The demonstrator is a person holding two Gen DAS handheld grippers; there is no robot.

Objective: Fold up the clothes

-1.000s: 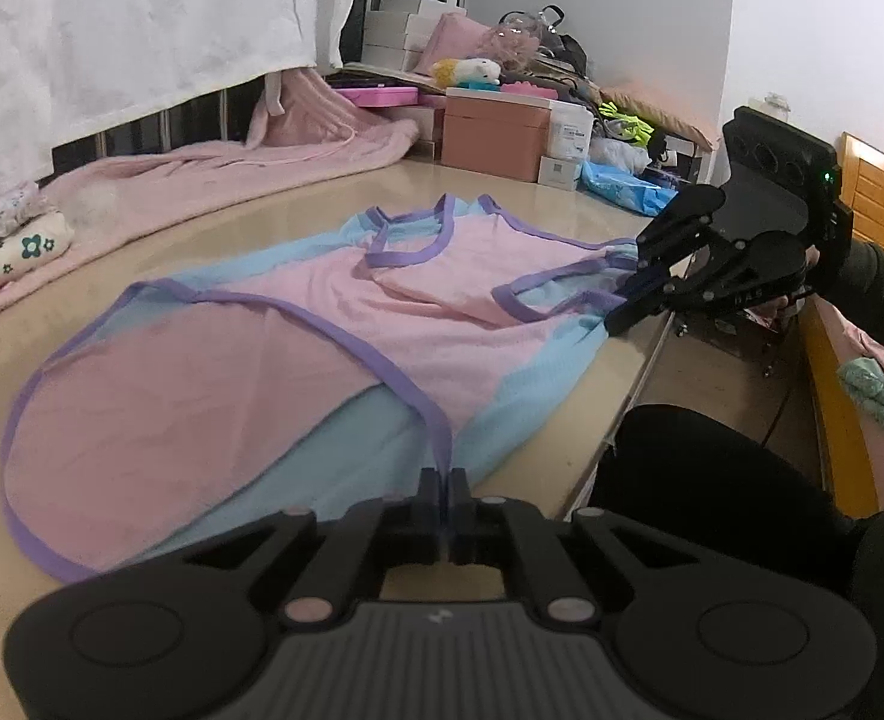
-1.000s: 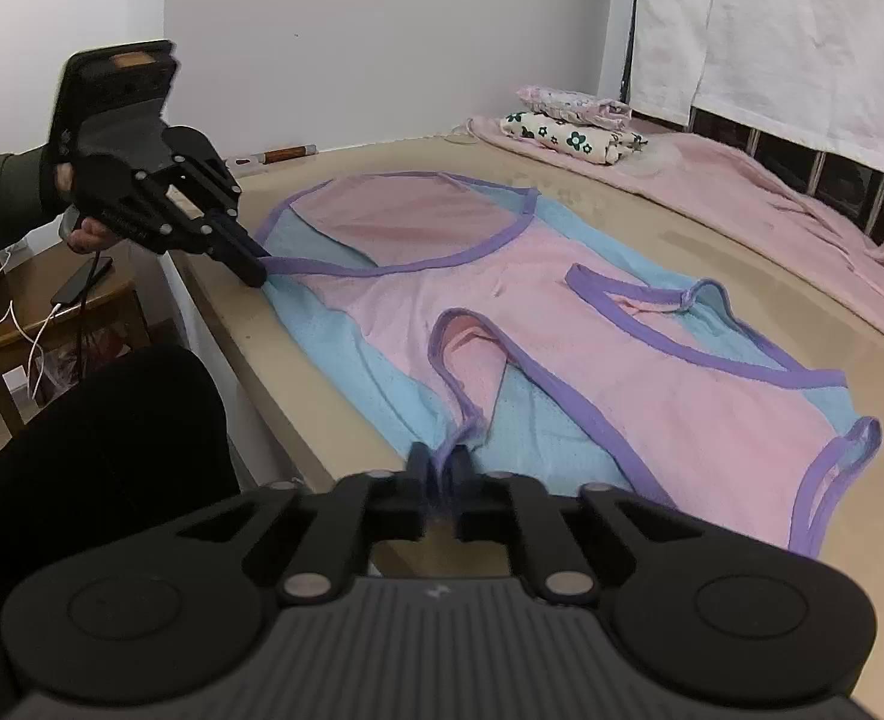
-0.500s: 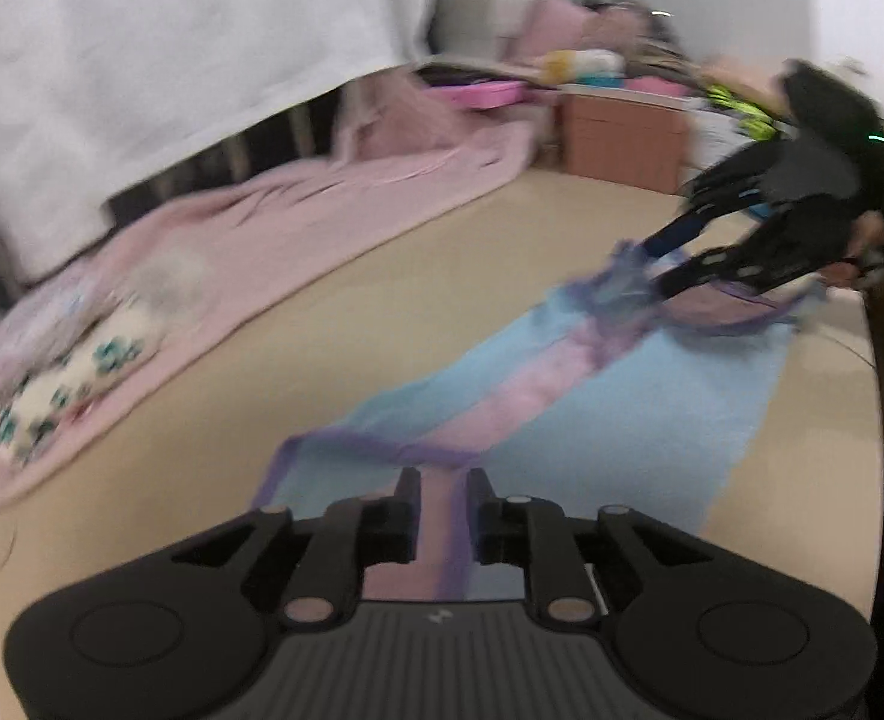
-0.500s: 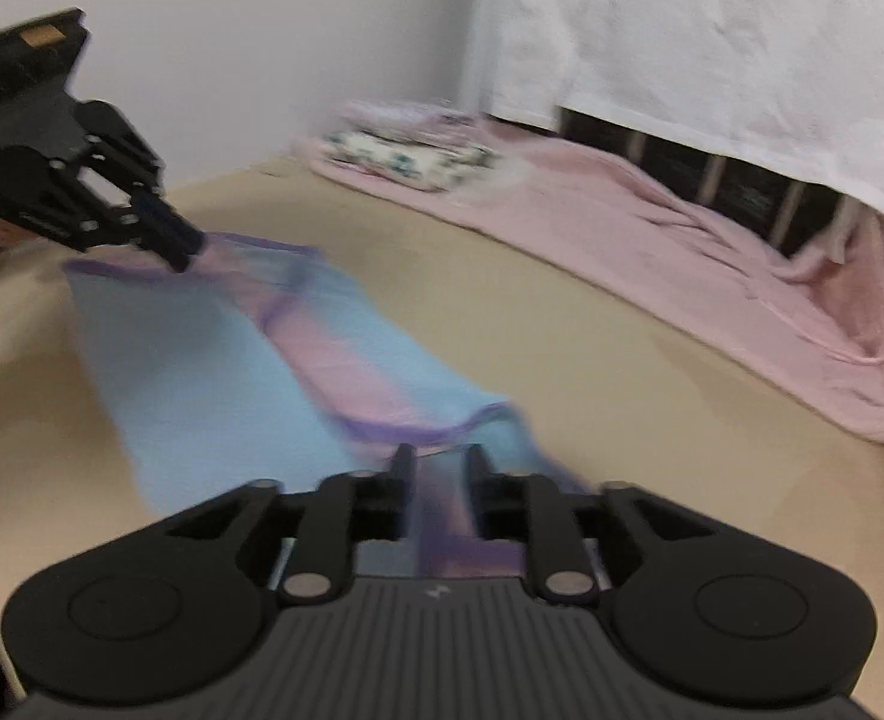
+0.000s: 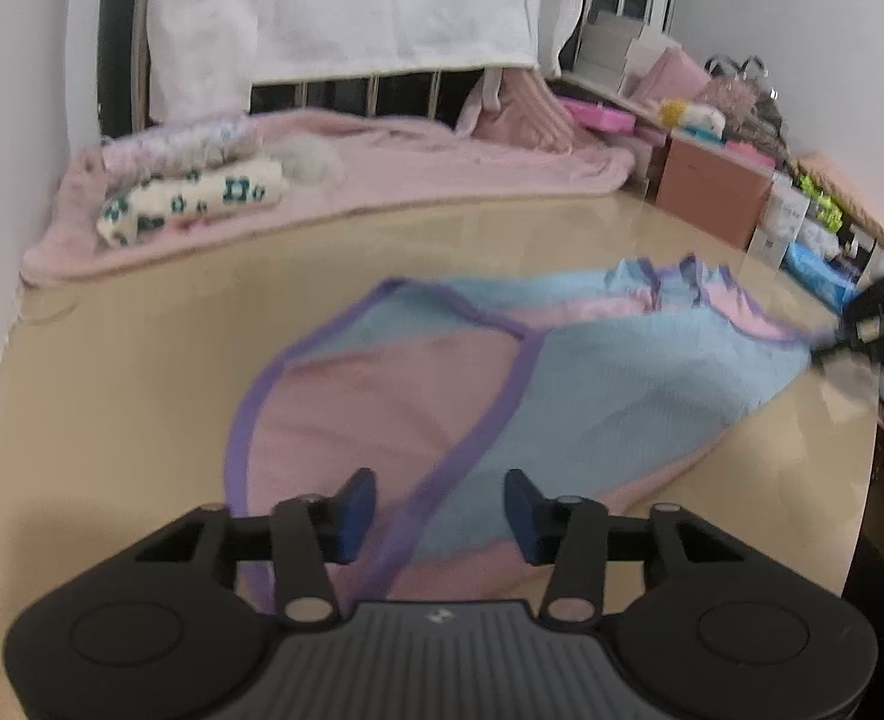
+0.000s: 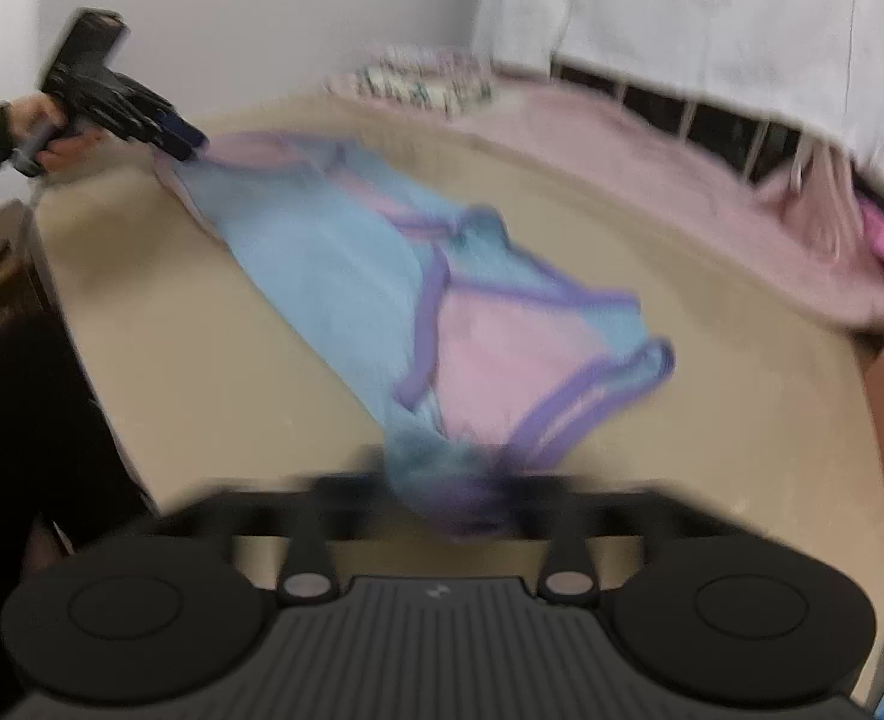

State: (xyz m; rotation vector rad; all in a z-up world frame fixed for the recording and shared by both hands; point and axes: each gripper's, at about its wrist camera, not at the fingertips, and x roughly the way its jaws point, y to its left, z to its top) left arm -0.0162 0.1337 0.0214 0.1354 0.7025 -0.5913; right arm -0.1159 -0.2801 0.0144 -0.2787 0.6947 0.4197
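Soft, matt knit cloth on the garment [image 5: 592,372], pink and blue with purple binding; glossy, smooth tan surface on the table [image 5: 141,372]. Fluffy pink cloth on the blanket [image 5: 417,162]; matt black plastic, ribbed, on the left gripper [image 5: 438,507].

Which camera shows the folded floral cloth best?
The left wrist view: the floral cloth sits fairly sharp on the pink blanket. In the right wrist view it is small, far off and badly blurred.
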